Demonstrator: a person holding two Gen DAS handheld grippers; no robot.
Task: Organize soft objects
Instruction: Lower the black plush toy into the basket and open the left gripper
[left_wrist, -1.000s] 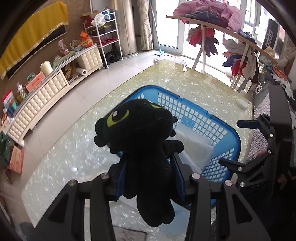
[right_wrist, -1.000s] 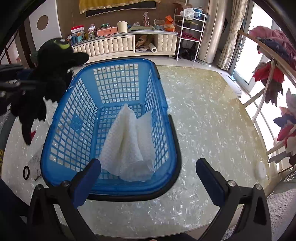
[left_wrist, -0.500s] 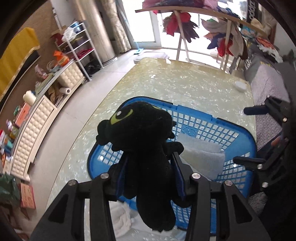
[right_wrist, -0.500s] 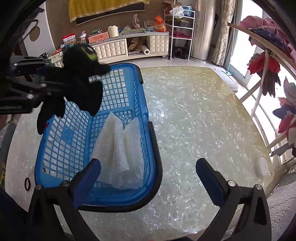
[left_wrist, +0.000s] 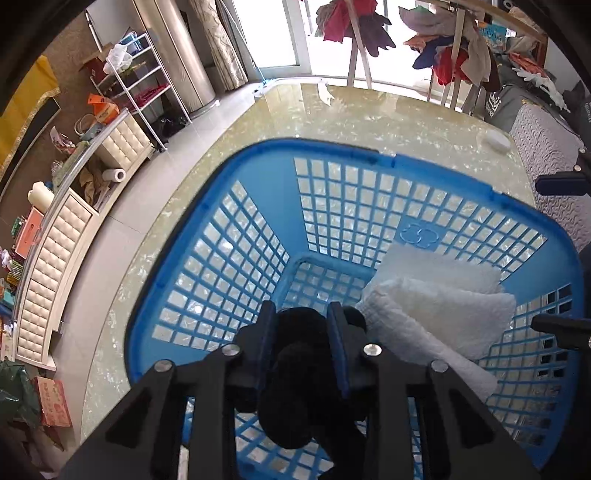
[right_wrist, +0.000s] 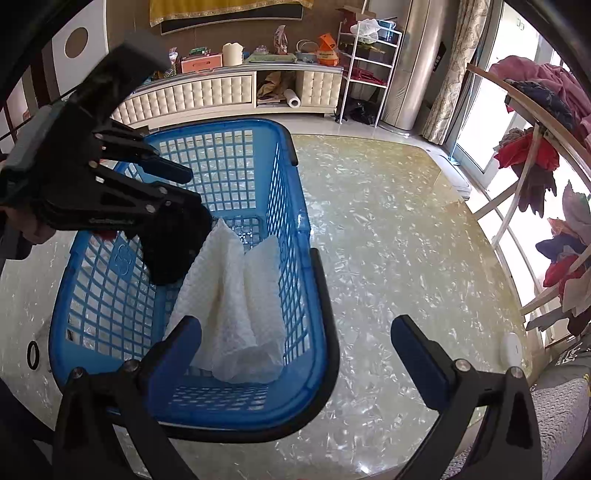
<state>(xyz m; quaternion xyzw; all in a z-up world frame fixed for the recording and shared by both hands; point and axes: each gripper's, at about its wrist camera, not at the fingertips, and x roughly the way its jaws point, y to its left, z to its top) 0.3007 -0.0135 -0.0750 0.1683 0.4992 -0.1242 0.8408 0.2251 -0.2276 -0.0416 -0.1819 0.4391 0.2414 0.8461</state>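
A blue plastic basket (left_wrist: 369, 155) (right_wrist: 288, 177) stands on the glossy table. A white towel (left_wrist: 436, 306) (right_wrist: 236, 310) lies inside it. My left gripper (left_wrist: 301, 325) is tipped down into the basket and is shut on the black plush toy (left_wrist: 299, 391). In the right wrist view the left gripper (right_wrist: 184, 206) holds the plush toy (right_wrist: 170, 254) inside the basket beside the towel. My right gripper (right_wrist: 295, 339) is open and empty, over the basket's near rim.
A small white round object (right_wrist: 511, 345) lies near the table's right edge. A clothes rack (right_wrist: 535, 155) loaded with garments stands beyond the table. A white cabinet (right_wrist: 221, 92) and a wire shelf (right_wrist: 365, 70) line the far wall.
My left gripper has swung over the basket and tipped down, lowering the black plush toy inside it beside the towel. My right gripper has stayed open and shifted slightly right.
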